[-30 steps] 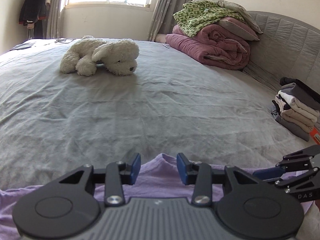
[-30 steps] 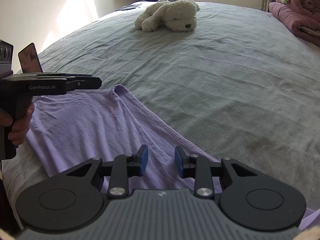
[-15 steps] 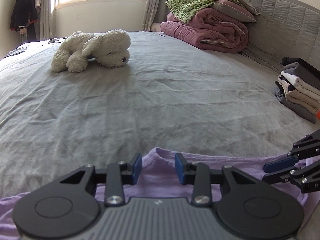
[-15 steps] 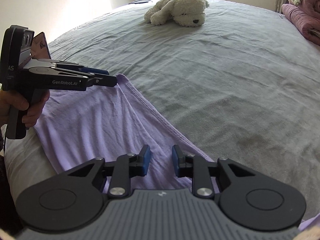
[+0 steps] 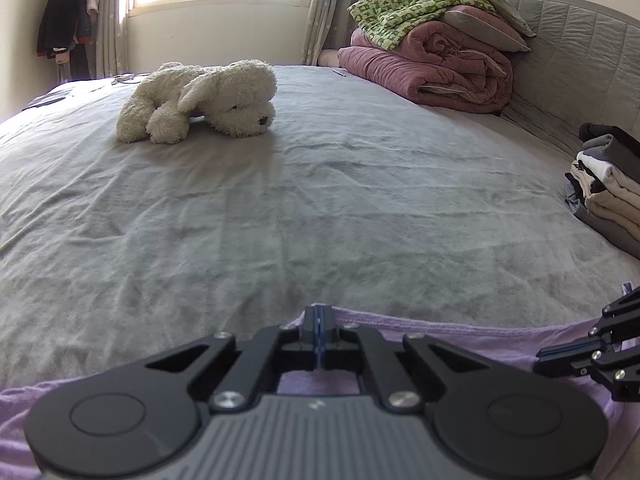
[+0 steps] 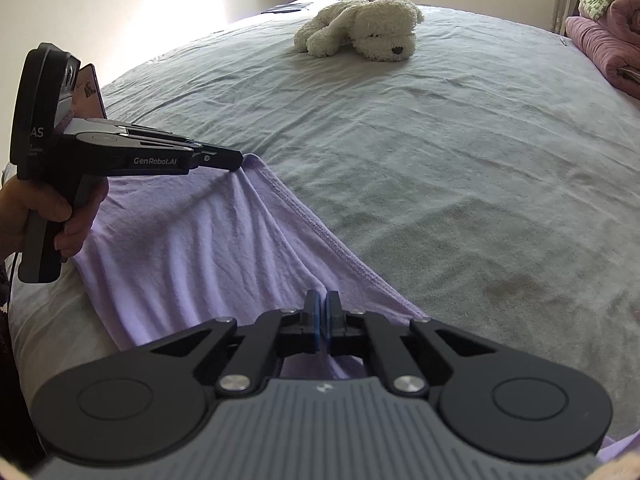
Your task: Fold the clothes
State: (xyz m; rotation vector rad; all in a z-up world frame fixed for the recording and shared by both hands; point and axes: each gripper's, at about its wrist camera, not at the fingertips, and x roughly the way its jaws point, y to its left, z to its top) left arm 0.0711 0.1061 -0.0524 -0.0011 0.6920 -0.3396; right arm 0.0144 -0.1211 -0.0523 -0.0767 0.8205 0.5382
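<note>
- A pale lilac knit garment (image 6: 192,248) lies spread at the near edge of a wide bed with a grey, lightly wrinkled cover (image 5: 320,208), its stitched hem running on a slant across the cloth.
- The left tongs (image 5: 319,326) are clamped tight on the far corner of that hem; in the right wrist view the cloth bunches into folds right at their tip (image 6: 236,162).
- A hand (image 6: 52,216) grips the dark handle of the left tongs at the bed's edge.
- The right tongs (image 6: 322,312) are pinched down on the lilac cloth near the same hem, closer in, with only a sliver showing between the blue pads.
- Ripples run through the fabric between the two grips.
- A cream plush dog (image 5: 200,100) lies on its side far up the bed, well apart from the garment.
- A rolled mauve quilt topped with a green patterned blanket (image 5: 436,56) sits by the padded grey headboard (image 5: 580,56).
- A stack of folded clothes in beige, white and dark grey (image 5: 608,184) rests near the headboard side.
</note>
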